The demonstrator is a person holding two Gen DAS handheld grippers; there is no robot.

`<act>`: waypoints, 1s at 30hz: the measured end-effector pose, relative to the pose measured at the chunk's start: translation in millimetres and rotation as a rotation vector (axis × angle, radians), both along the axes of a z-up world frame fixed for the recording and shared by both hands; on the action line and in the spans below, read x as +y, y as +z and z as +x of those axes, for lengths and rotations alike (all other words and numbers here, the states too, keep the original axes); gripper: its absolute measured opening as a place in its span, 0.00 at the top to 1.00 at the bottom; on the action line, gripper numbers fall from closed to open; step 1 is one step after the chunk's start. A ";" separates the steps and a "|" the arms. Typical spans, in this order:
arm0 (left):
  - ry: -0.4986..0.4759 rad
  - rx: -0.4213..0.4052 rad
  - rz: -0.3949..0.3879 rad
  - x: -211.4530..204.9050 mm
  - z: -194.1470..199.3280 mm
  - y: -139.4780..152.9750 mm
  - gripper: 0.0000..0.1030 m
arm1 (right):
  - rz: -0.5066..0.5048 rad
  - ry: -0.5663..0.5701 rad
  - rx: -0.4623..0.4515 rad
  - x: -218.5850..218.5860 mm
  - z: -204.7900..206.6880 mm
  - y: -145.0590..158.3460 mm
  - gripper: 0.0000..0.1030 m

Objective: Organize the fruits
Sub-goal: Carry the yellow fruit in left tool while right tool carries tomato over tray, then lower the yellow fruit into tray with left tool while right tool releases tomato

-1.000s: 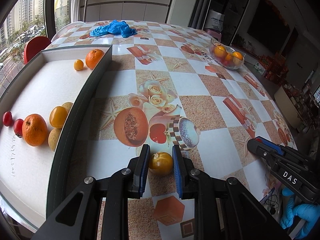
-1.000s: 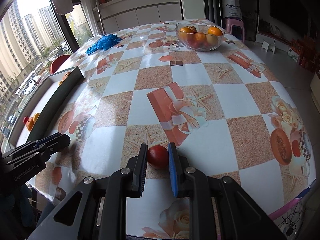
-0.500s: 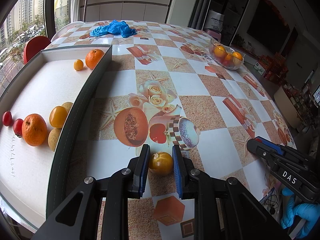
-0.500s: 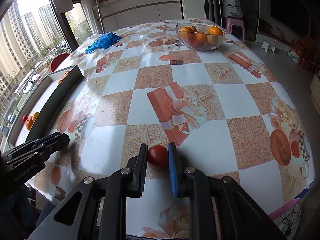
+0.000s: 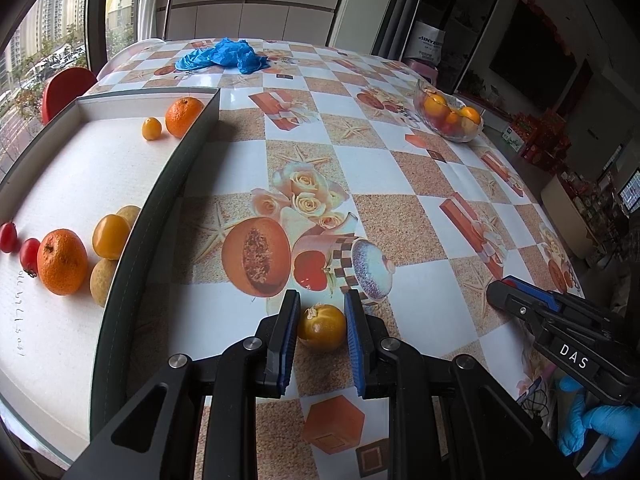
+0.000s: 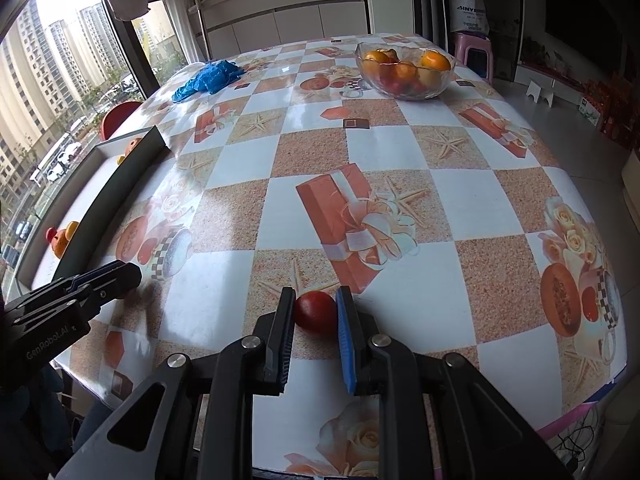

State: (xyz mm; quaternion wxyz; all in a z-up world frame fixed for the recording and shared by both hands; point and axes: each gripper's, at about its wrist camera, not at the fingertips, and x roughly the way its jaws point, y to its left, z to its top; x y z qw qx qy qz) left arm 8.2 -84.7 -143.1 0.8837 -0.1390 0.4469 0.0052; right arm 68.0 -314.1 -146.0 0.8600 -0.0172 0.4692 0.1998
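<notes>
My left gripper (image 5: 322,298) is shut on a yellow tomato (image 5: 322,328) low at the near part of the patterned tablecloth. My right gripper (image 6: 315,294) is shut on a red tomato (image 6: 315,313) near the table's front edge. A white tray with a dark rim (image 5: 160,200) lies to the left. It holds two oranges (image 5: 62,262), yellow tomatoes (image 5: 110,236), red cherry tomatoes (image 5: 30,254) and pale brown fruits (image 5: 102,280). Each wrist view shows the other gripper at its side: the right gripper (image 5: 516,292) and the left gripper (image 6: 120,276).
A glass bowl (image 6: 406,70) with oranges and other fruit stands at the far right of the table. Crumpled blue gloves (image 5: 224,56) lie at the far end. A hand in a blue glove (image 5: 592,432) holds the right gripper. A red chair (image 5: 68,88) stands beyond the tray.
</notes>
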 end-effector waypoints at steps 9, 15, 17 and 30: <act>0.026 -0.087 -0.045 25.4 2.3 35.4 0.77 | 0.026 0.068 -0.033 29.9 8.1 33.7 0.78; 0.112 -0.134 -0.042 72.7 -1.3 53.3 0.77 | 0.039 0.154 -0.038 69.6 10.4 50.1 0.78; 0.144 -0.151 -0.011 89.2 -4.0 58.3 0.77 | 0.040 0.184 -0.032 85.0 11.9 52.6 0.78; 0.290 -0.090 0.062 172.0 -5.9 45.9 0.77 | 0.015 0.413 -0.042 203.1 12.3 65.4 0.79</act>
